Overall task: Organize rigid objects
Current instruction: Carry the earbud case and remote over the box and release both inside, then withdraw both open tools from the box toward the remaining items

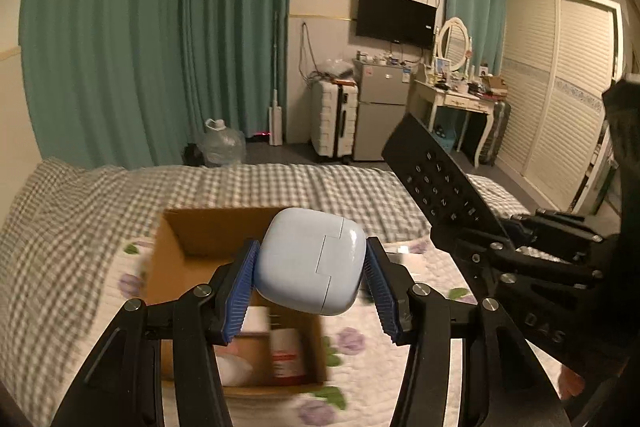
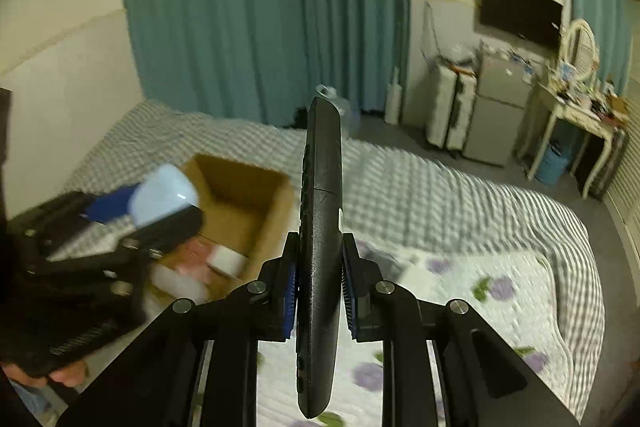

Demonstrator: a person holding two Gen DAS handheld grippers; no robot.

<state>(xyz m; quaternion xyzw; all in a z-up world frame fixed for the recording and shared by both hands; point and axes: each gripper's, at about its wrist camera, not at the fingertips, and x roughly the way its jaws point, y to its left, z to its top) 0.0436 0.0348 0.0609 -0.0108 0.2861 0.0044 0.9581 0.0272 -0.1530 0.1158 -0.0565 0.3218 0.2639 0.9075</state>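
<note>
My left gripper (image 1: 310,287) is shut on a pale blue earbud case (image 1: 310,261) and holds it above an open cardboard box (image 1: 176,267) on the bed. The box holds several small items, blurred. My right gripper (image 2: 320,291) is shut on a black remote control (image 2: 322,207), held on edge and pointing away. In the left wrist view the remote (image 1: 440,179) and right gripper (image 1: 504,247) are at the right of the box. In the right wrist view the left gripper (image 2: 160,211) with the case (image 2: 164,195) hovers at the box's (image 2: 244,195) left side.
The box sits on a flowered quilt (image 2: 480,291) over a grey checked bedspread (image 1: 280,187). Beyond the bed are green curtains (image 1: 160,27), a water jug (image 1: 222,143), a white suitcase (image 1: 334,119), a small fridge (image 1: 380,107) and a dressing table (image 1: 460,99).
</note>
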